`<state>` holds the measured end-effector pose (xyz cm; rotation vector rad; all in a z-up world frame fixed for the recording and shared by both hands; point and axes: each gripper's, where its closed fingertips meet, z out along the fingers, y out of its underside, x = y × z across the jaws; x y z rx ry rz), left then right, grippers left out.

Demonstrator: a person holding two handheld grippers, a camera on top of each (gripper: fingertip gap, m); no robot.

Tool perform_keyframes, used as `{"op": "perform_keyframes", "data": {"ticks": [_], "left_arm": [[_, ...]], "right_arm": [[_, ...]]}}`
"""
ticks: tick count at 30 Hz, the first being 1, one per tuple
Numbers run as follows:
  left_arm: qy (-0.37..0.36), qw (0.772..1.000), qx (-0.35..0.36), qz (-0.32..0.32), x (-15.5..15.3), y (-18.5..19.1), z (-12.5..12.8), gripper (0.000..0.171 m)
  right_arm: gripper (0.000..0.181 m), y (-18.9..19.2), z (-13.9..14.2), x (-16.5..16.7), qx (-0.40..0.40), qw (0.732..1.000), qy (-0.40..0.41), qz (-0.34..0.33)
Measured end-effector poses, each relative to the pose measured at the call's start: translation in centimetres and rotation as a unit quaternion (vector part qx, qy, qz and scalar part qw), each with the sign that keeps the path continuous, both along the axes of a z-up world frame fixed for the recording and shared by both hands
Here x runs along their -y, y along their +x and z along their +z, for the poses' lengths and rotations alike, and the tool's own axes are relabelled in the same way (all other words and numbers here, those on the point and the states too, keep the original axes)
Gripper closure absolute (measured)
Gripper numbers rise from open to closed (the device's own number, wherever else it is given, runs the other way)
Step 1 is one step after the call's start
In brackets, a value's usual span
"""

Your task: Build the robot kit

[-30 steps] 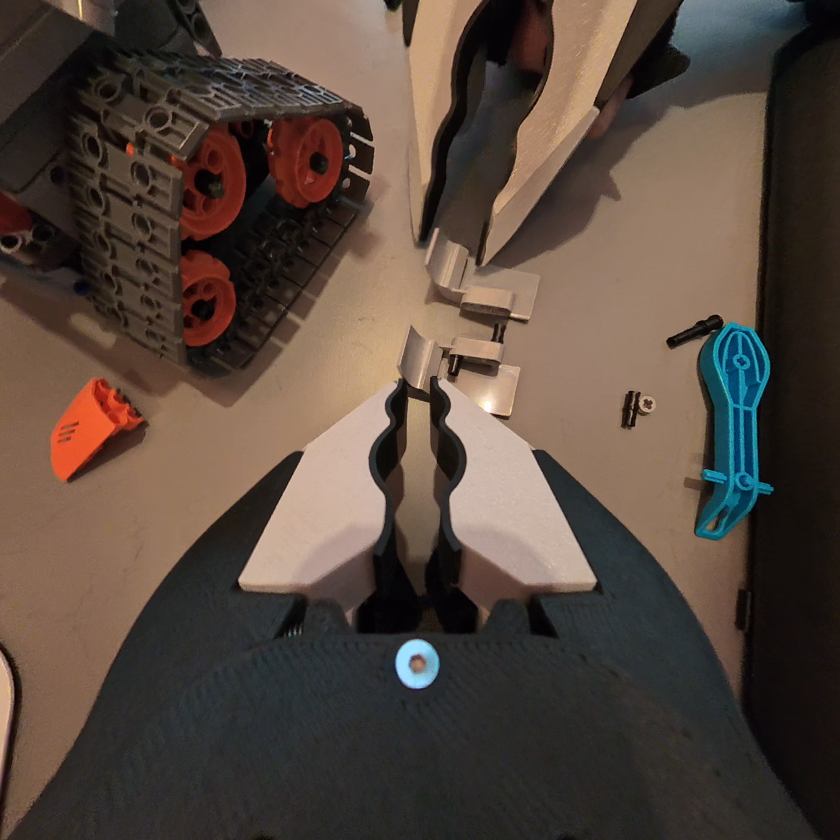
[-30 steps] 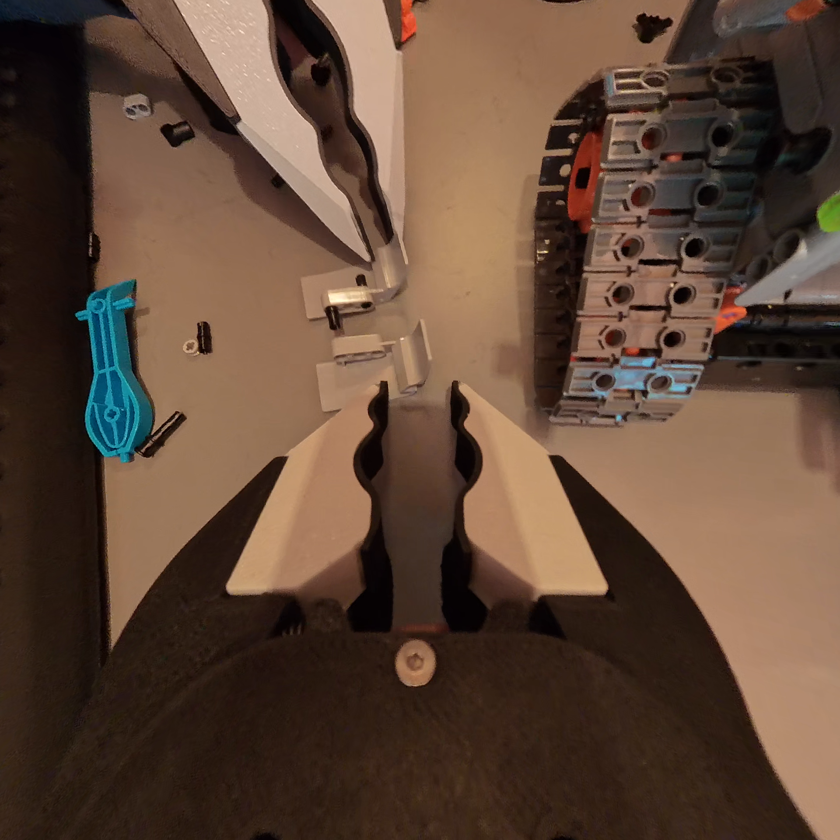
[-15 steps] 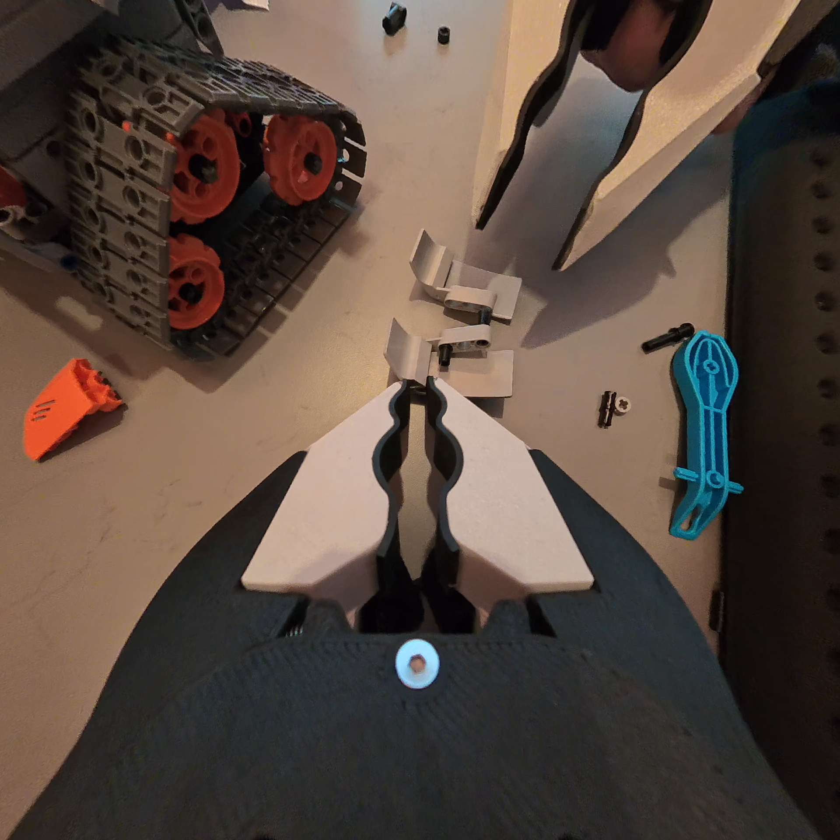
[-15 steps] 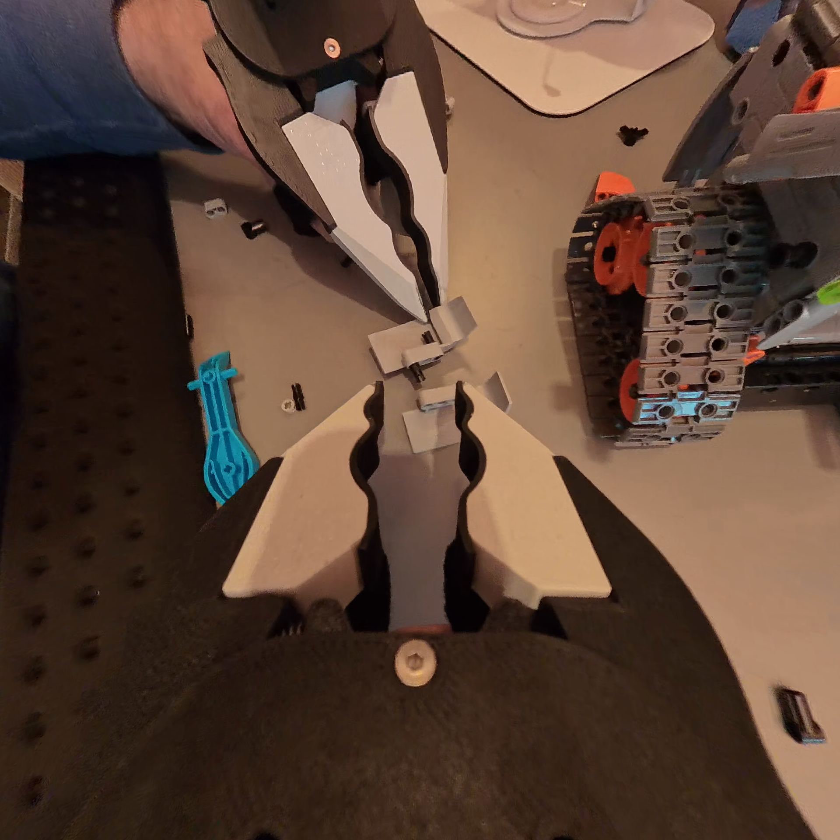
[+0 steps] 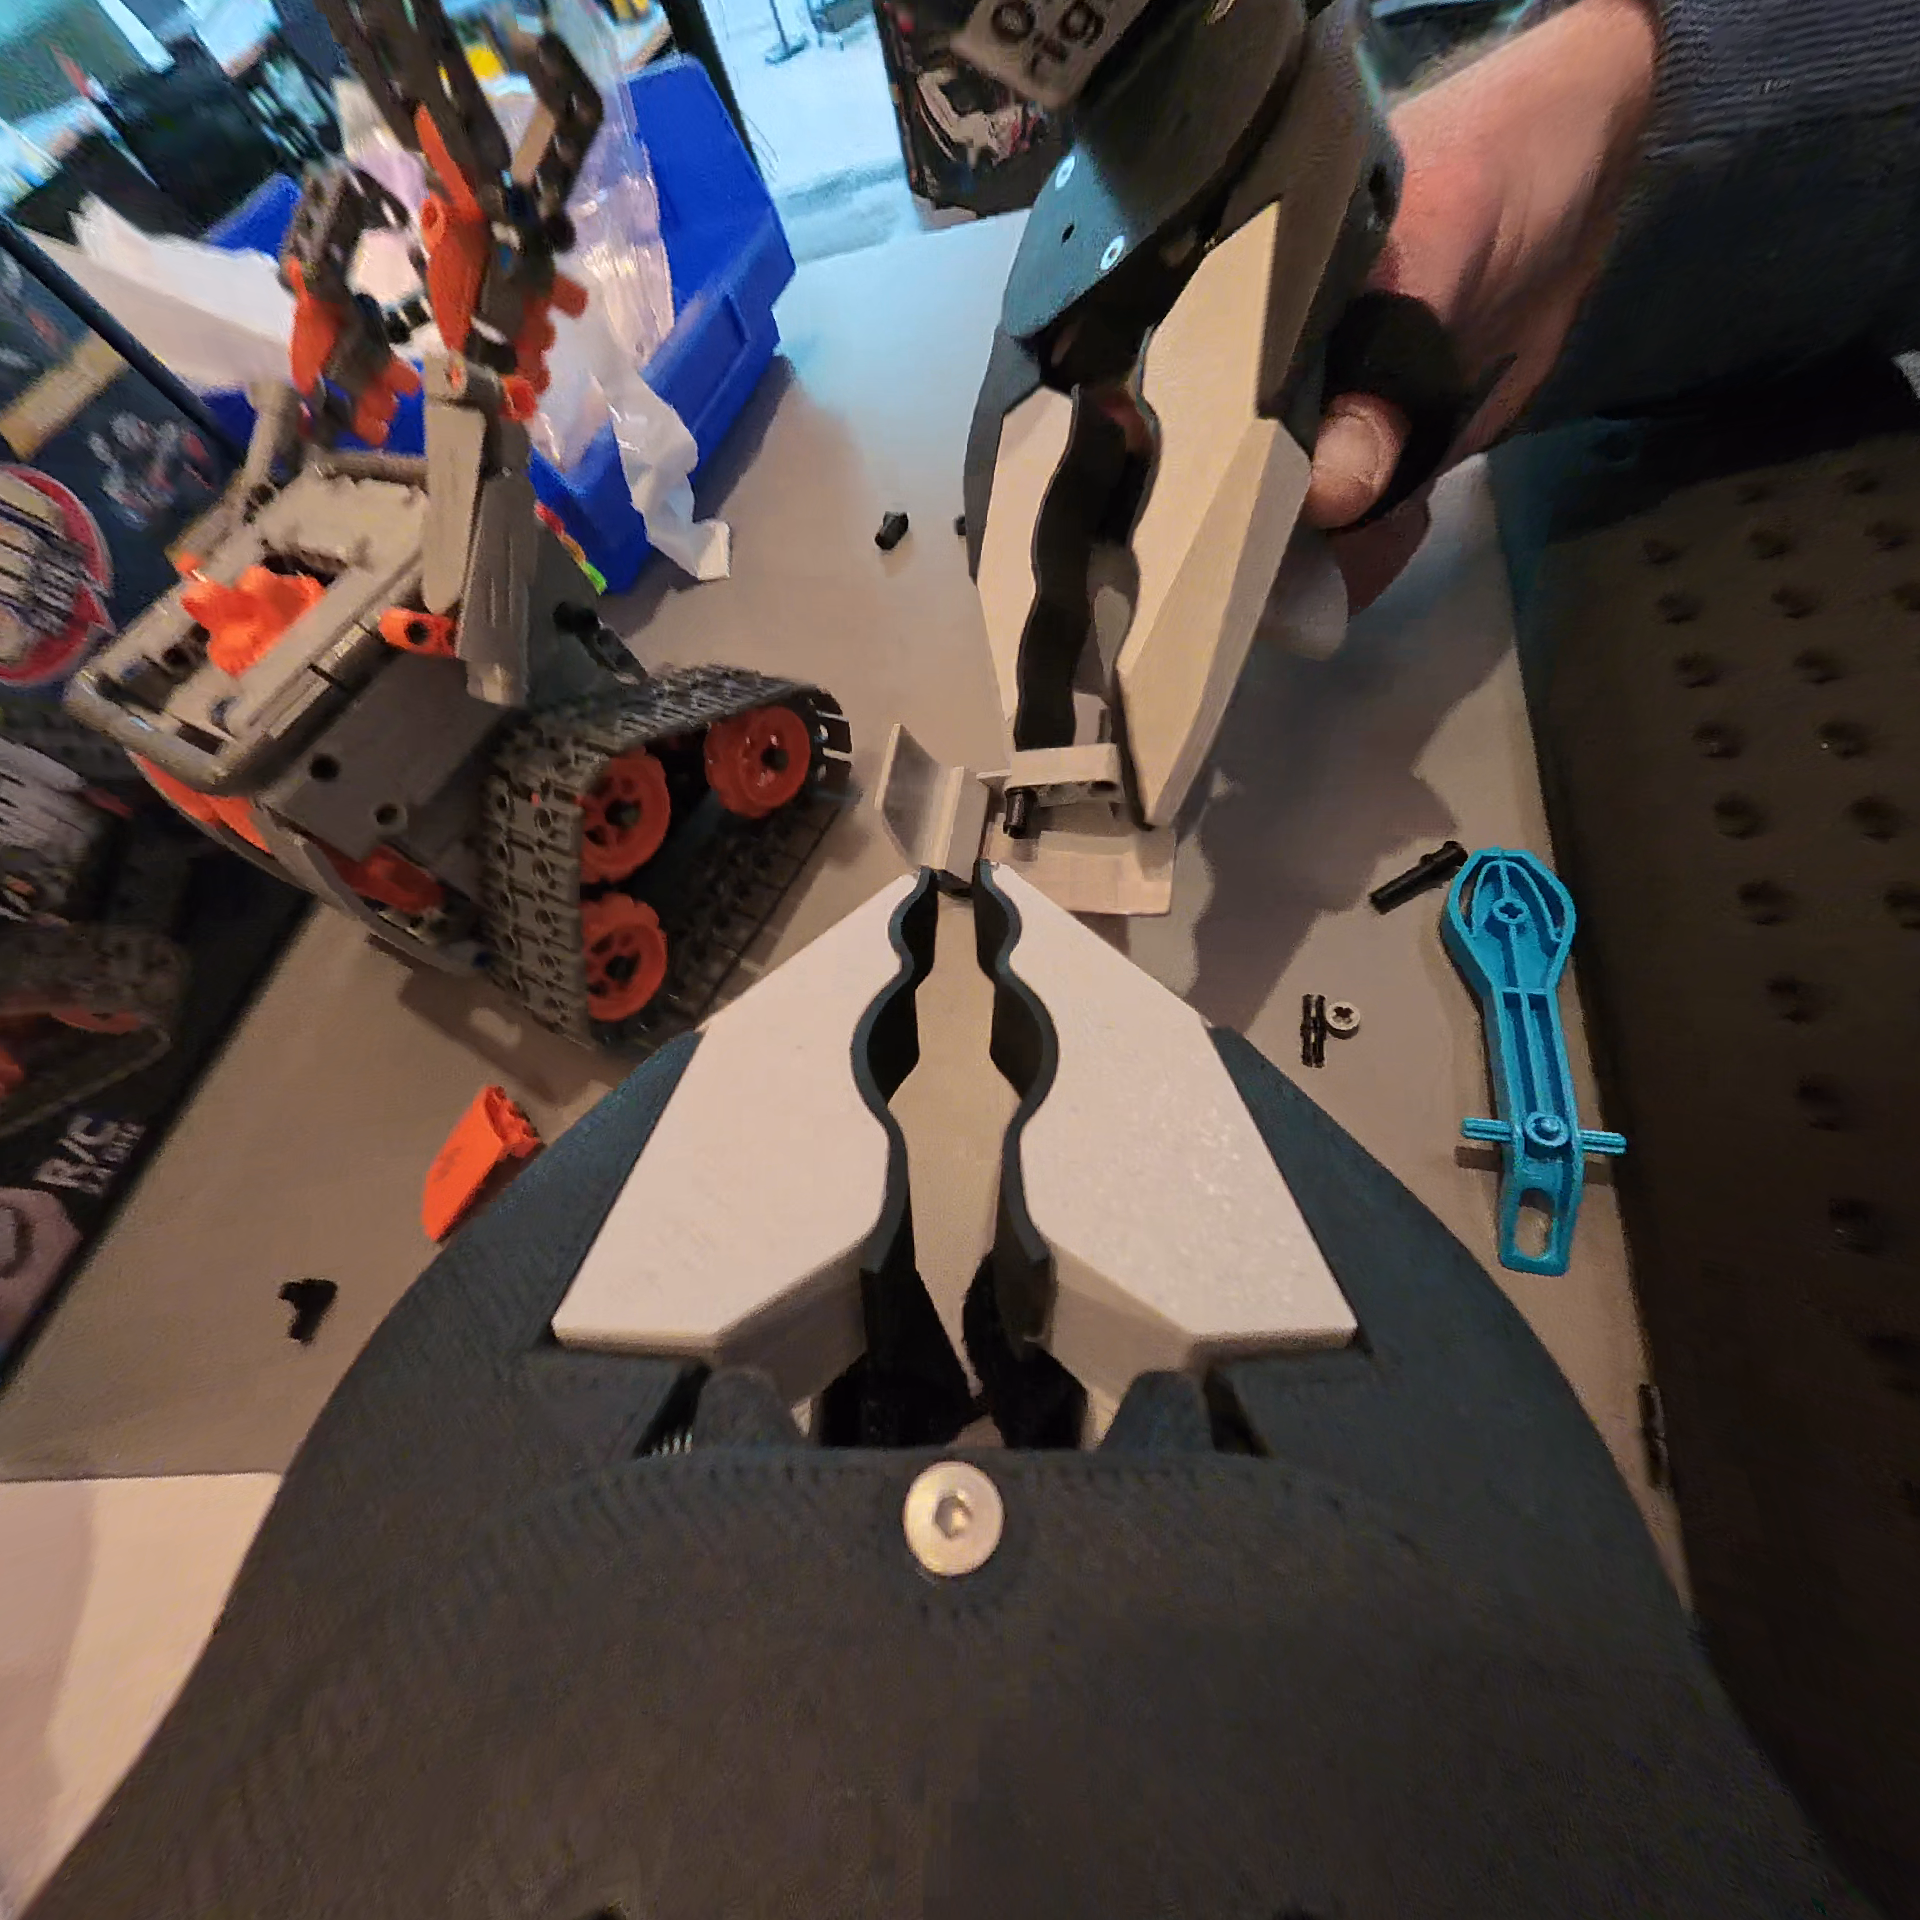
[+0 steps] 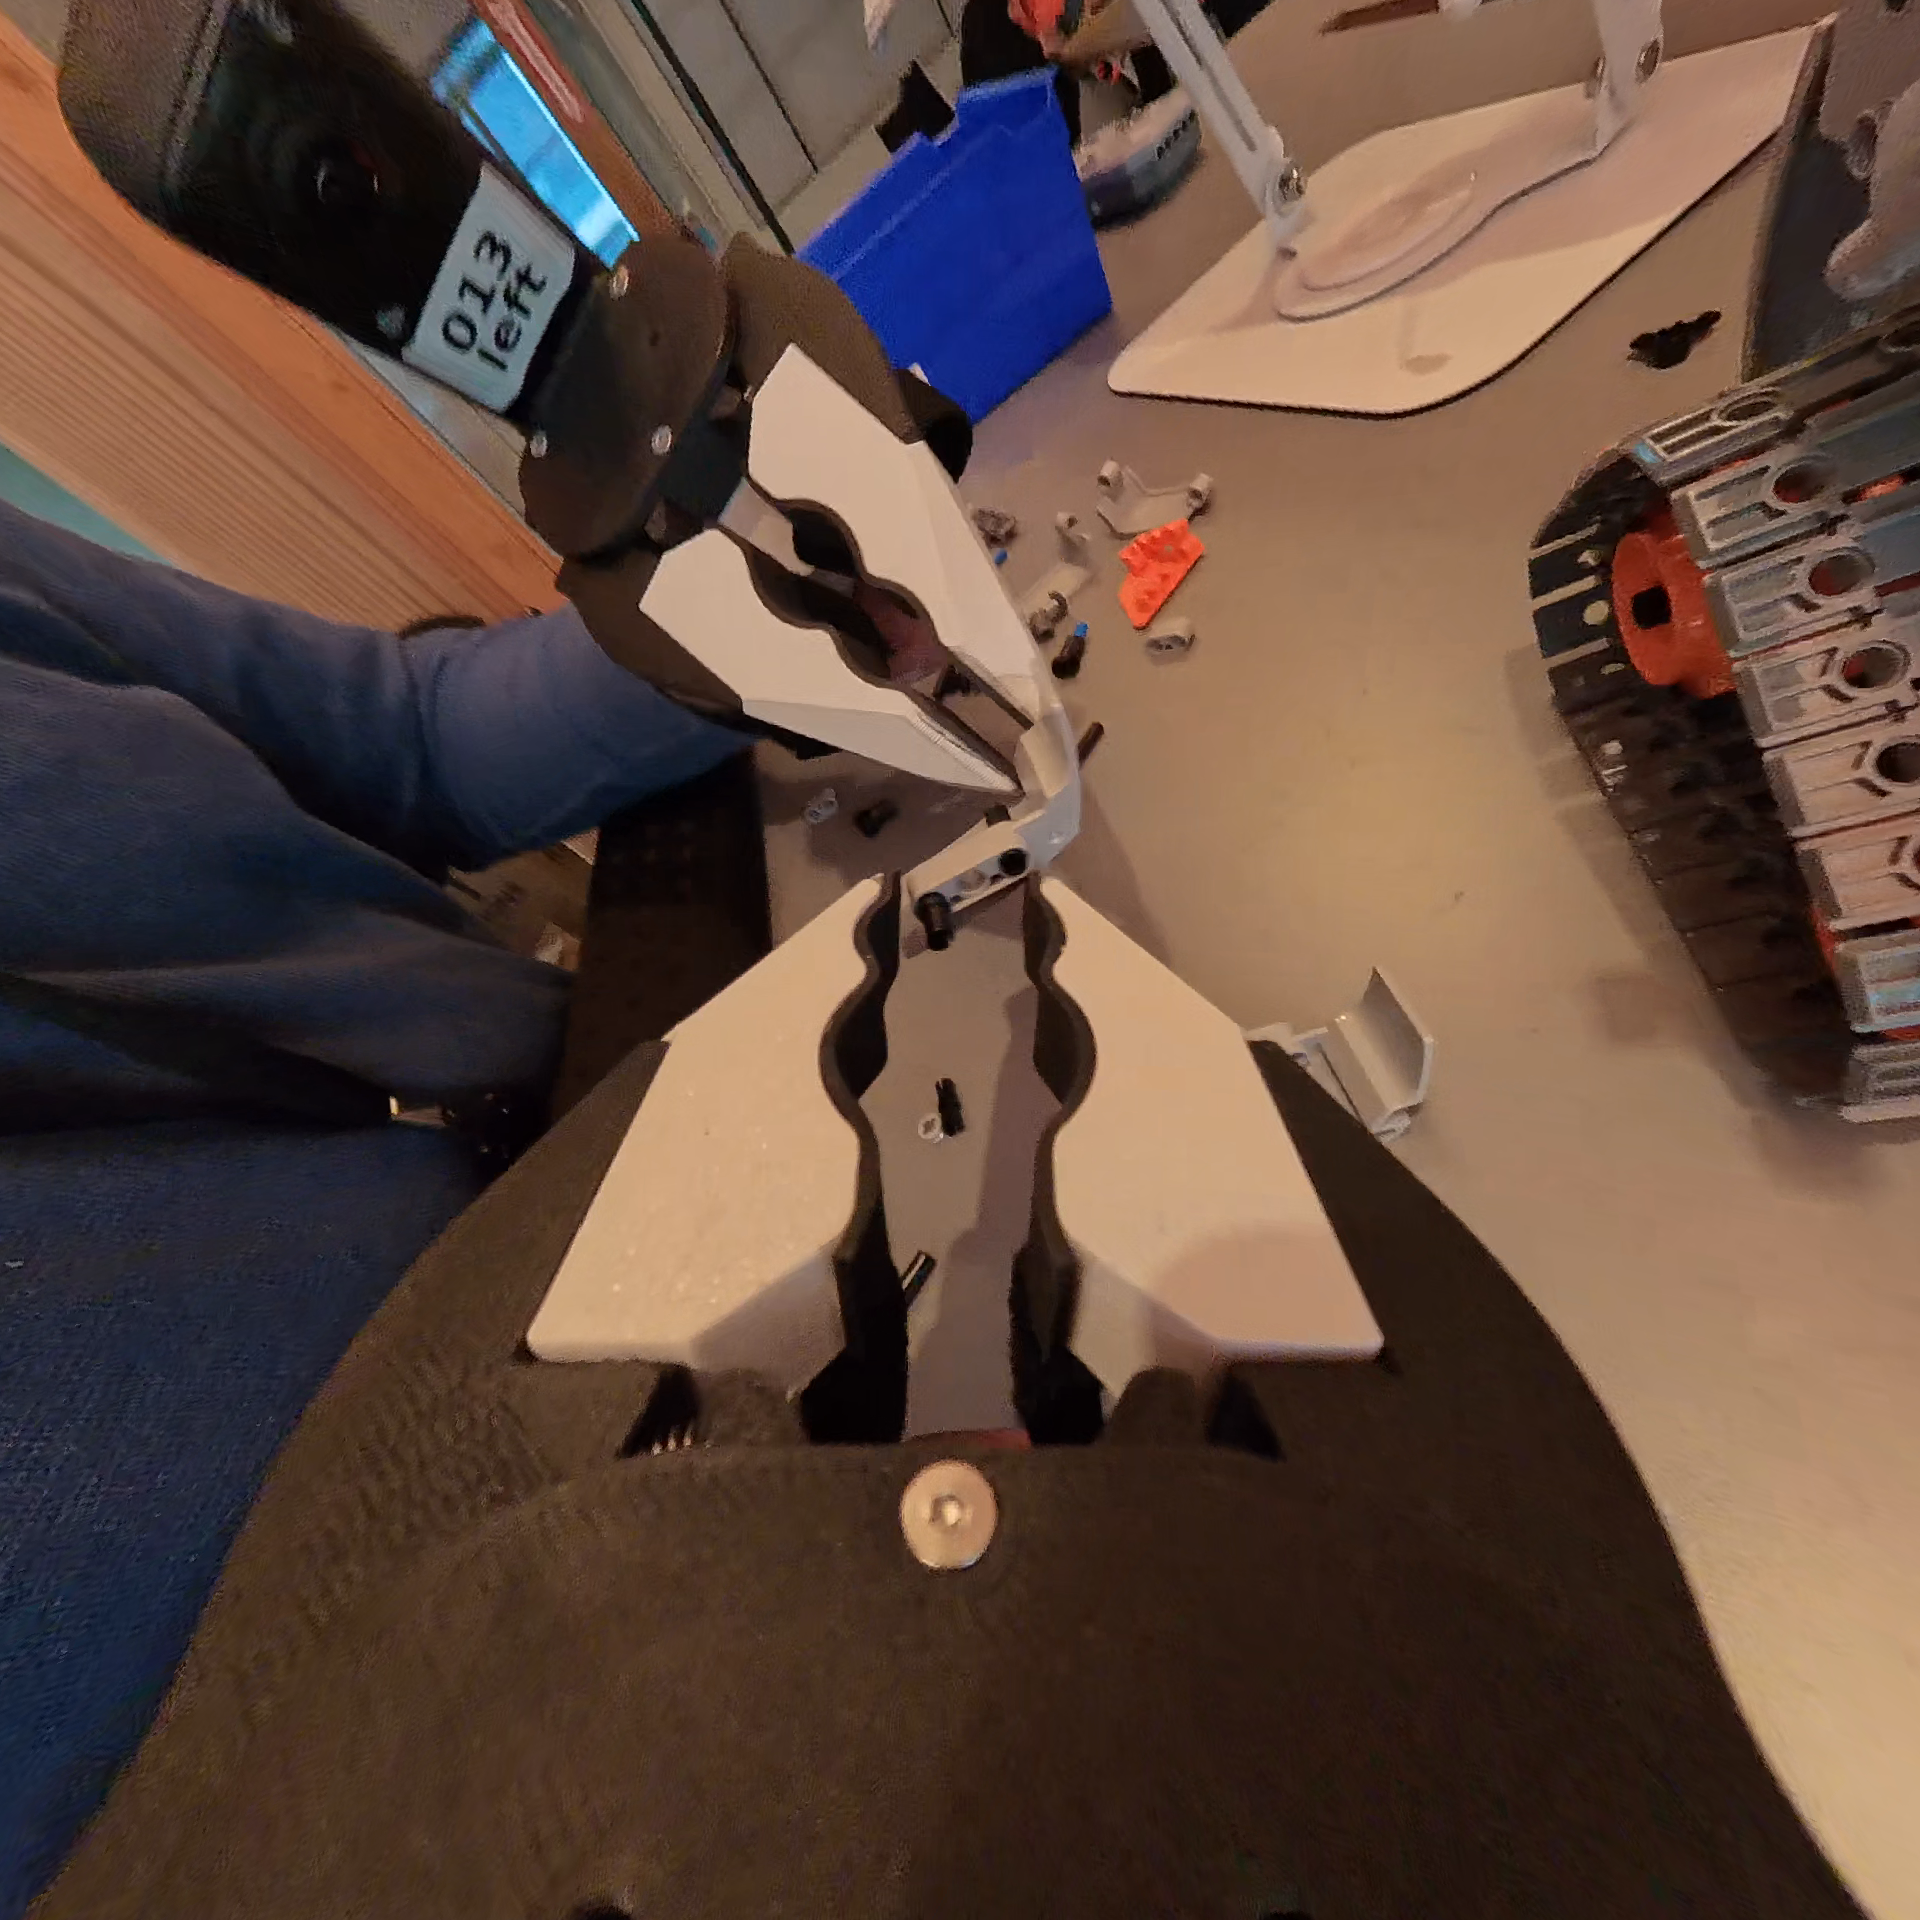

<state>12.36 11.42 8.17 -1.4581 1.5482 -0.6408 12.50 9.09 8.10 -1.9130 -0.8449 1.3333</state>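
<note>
Left gripper (image 5: 954, 871) pinches grey panel (image 5: 920, 795); right gripper (image 6: 961, 894) spread around it; tracked model (image 5: 623, 831) beside.

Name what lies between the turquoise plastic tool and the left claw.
Two small pieces: a black pin and a black-and-white connector, in the left wrist view.

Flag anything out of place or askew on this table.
Nothing looks broken. One curved grey panel lies tipped on edge beside the right gripper. An orange piece and a black pin lie loose on the table. The left gripper pinches a second grey panel, tilted.
</note>
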Motion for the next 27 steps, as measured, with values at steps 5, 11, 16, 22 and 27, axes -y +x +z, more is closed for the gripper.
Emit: {"op": "perform_keyframes", "data": {"ticks": [5, 11, 16, 22, 27], "left_arm": [[0.047, 0.999, 0.02, 0.008, -0.2, -0.1, 1.4, 0.167], [0.041, 0.997, 0.052, 0.032, -0.9, -0.6, 2.7, 0.159], [0.071, 0.993, 0.084, 0.038, -0.7, -1.1, 4.5, 0.154], [0.156, 0.986, 0.046, 0.044, -0.5, -1.1, 4.3, 0.154], [0.175, 0.983, 0.028, 0.045, -0.8, -1.1, 3.7, 0.156]], "right_arm": [[0.165, 0.2, 1.4, -0.3, -0.047, 0.999, -0.004, -0.009], [0.167, -0.1, 2.4, -1.2, -0.056, 0.998, 0.023, -0.033], [0.168, -0.1, 3.0, -2.0, -0.078, 0.996, 0.016, -0.051], [0.168, -0.4, 3.1, -2.2, -0.1, 0.994, -0.007, -0.054], [0.168, -0.2, 3.1, -2.4, -0.107, 0.993, -0.013, -0.058]]}}
